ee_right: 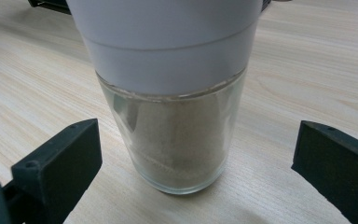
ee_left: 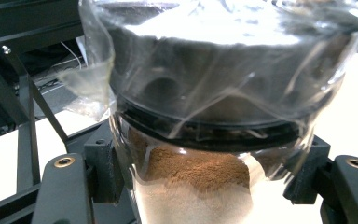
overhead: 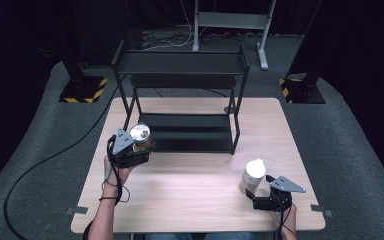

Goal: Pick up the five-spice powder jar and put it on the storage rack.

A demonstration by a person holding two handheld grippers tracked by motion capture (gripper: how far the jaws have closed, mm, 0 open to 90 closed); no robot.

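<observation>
Presently, the left gripper [overhead: 139, 150] is seen clamped on a jar with a black lid [ee_left: 214, 154], its jaws pressed against the glass on both sides just below the lid. Brown powder is visible inside the jar, and loose clear film [ee_left: 93, 88] is wrapped over the lid. The grip is taken on the glass rather than on the film, presumably so that the slack wrapping cannot slip between the jaws. In the high view the jar is held upright at the front left corner of the black two-tier rack [overhead: 180, 62], close to its lower shelf [overhead: 190, 135]; it is judged that the jar is being carried to or from that shelf, though which cannot be told.

The right gripper [overhead: 260, 196] is found spread wide, its jaws standing apart on either side of a glass jar with a white lid [ee_right: 172, 116], neither touching it. That jar rests upright on the wooden table [overhead: 190, 185] near the front right corner, well apart from the rack, and holds a pale powder. The jaws are lined up low on the glass body, below the lid; this placement is judged to suit a grasp on the narrower, firmer part of the jar. No grasp has yet been made there.
</observation>
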